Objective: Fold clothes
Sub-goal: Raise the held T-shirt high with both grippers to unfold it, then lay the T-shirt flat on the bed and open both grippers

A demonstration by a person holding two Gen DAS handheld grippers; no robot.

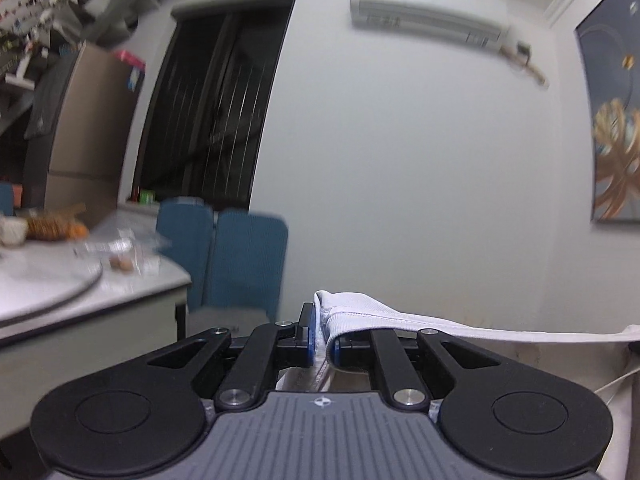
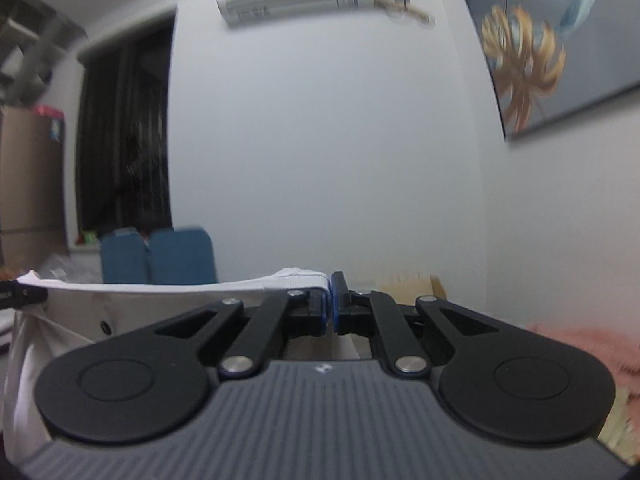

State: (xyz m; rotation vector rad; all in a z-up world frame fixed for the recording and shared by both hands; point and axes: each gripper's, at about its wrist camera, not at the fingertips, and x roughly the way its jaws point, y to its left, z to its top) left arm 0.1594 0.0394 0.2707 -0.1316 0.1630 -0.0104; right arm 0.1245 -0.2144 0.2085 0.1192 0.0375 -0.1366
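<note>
A white garment [image 1: 440,322] is held up in the air, stretched between both grippers. My left gripper [image 1: 323,340] is shut on one end of its ribbed hem, which folds over the right finger and runs off to the right. My right gripper [image 2: 329,308] is shut on the other end of the white garment [image 2: 160,292], whose hem runs left to the left gripper's tip at the frame edge. The garment's body hangs below at the lower left of the right wrist view. Both cameras point up toward the wall.
A white table [image 1: 60,300] with dishes and food stands at the left. Two blue chairs [image 1: 240,256] stand behind it. A pink cloth [image 2: 580,344] and a cardboard box [image 2: 416,286] lie at the right. A white wall with an air conditioner [image 1: 428,12] is ahead.
</note>
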